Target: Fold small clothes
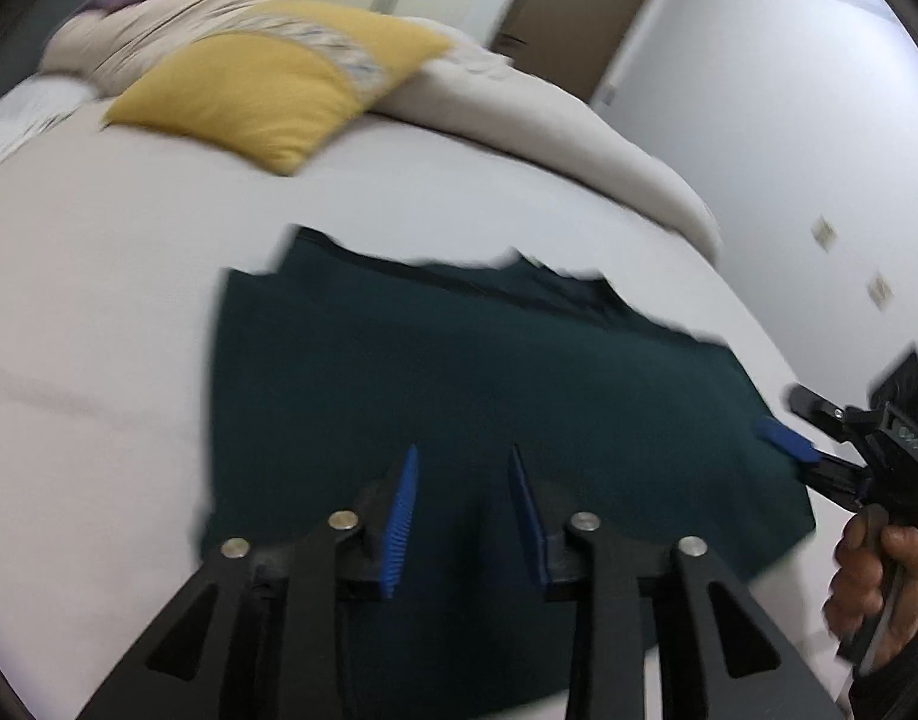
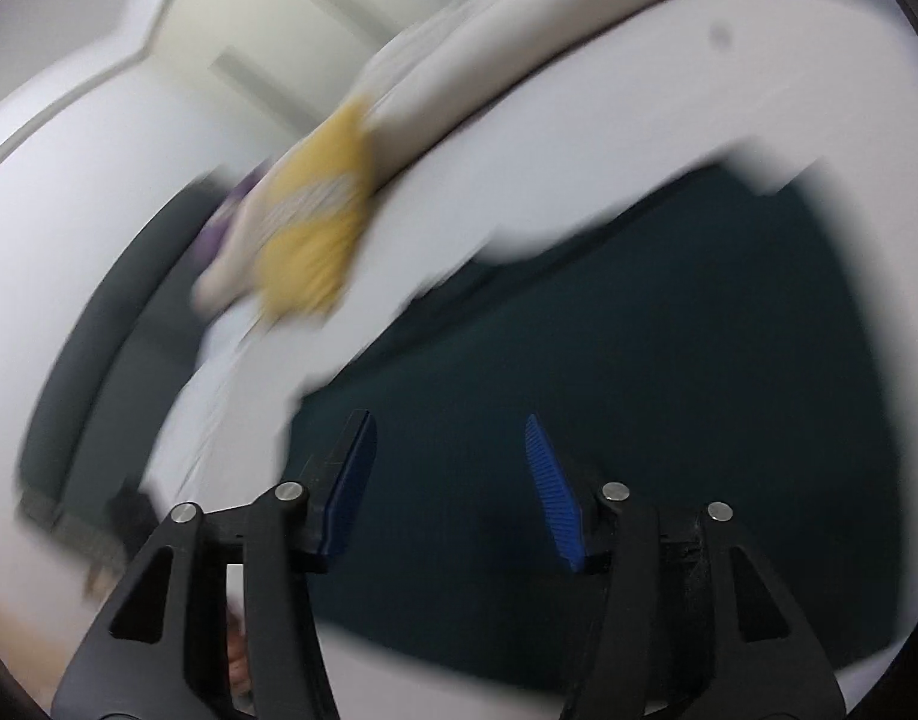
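Your dark green garment (image 1: 489, 396) lies spread on the white bed (image 1: 99, 312), directly under and ahead of your left tool (image 1: 462, 462), whose blue pads (image 1: 402, 510) stand apart with nothing between them. Your right tool (image 2: 450, 438) is likewise spread wide and empty, hanging over the same cloth, with the garment filling the space ahead of it and off to its right side.

From the left wrist view you can also see the right tool at the garment's right edge, one blue pad touching or just over the hem (the blur makes it hard to say which), and your right hand (image 1: 879, 576) wrapped round its handle.

As for progress: the garment looks roughly rectangular, with a straight near-left edge and an uneven far edge where a second layer seems to show beyond the left tool. That suggests to me at least one fold may already be in, but I cannot be sure; it could simply be a garment laid flat with its collar or waistband bunched. It is certainly not a compact bundle yet, so I judge you are in the early or middle part, with further folds left to make.

Far beyond the left tool sit a yellow cushion (image 1: 261, 84) and a beige duvet (image 1: 519, 102), well apart from the cloth and out of your way.
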Motion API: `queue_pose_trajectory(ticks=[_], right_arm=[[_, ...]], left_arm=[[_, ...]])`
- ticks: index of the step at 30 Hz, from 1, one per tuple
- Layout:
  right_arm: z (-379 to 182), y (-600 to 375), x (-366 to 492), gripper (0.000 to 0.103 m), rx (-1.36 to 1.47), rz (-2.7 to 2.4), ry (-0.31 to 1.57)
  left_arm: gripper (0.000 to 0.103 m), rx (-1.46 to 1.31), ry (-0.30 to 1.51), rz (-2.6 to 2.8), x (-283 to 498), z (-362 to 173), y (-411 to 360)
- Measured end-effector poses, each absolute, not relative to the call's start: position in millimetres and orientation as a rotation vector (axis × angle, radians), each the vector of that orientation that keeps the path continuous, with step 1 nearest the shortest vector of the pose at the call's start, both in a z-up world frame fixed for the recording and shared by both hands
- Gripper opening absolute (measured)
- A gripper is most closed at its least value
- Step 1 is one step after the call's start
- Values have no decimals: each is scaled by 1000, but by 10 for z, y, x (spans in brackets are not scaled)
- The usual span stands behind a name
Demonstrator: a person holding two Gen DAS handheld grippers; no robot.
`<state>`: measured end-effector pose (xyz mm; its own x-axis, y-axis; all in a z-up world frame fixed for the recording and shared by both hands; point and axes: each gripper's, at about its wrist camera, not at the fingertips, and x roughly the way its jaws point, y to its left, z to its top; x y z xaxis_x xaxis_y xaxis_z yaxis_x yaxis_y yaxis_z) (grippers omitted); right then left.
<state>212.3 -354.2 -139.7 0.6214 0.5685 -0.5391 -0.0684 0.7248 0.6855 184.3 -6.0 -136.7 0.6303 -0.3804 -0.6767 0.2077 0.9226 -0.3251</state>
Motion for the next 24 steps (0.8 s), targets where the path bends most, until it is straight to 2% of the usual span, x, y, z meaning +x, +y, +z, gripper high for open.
queue_pose_trajectory(ticks=[2, 4, 6, 7, 12, 14, 15, 16, 17, 18, 20, 24], right_arm=[[-1577, -3150, 2062, 51, 670, 515, 901], [-1794, -2993, 2014, 49, 647, 511, 961], [-1959, -3110, 1989, 34, 670, 496, 965], [-2004, -3252, 1975, 28, 703, 492, 951], [-2034, -4168, 1750, 28, 817, 308, 842], [-2012, -4480, 1644, 31, 830, 221, 815], [-1991, -4552, 1590, 32, 821, 178, 806], [-1920, -4646, 1514, 43, 806, 136, 793], [-1851, -4696, 1471, 60, 791, 106, 777], [-1765, -4719, 1404, 65, 772, 82, 751], [-1609, -4642, 1354, 68, 719, 80, 706], [-1421, -4120, 1537, 68, 656, 225, 741]], left_arm=[[38, -155, 850, -319, 1778, -1465, -159], [37, -209, 884, -302, 1778, -1611, -11], [25, -265, 891, -311, 1758, -1627, 150], [25, -276, 893, -314, 1747, -1625, 189], [24, -332, 900, -341, 1698, -1654, 342], [25, -357, 895, -339, 1632, -1597, 401], [31, -373, 886, -337, 1576, -1548, 450], [37, -394, 861, -337, 1495, -1474, 522], [48, -414, 829, -330, 1417, -1396, 602], [61, -433, 798, -308, 1354, -1330, 696], [70, -487, 780, -271, 1335, -1304, 869], [69, -610, 858, -257, 1494, -1471, 1102]])
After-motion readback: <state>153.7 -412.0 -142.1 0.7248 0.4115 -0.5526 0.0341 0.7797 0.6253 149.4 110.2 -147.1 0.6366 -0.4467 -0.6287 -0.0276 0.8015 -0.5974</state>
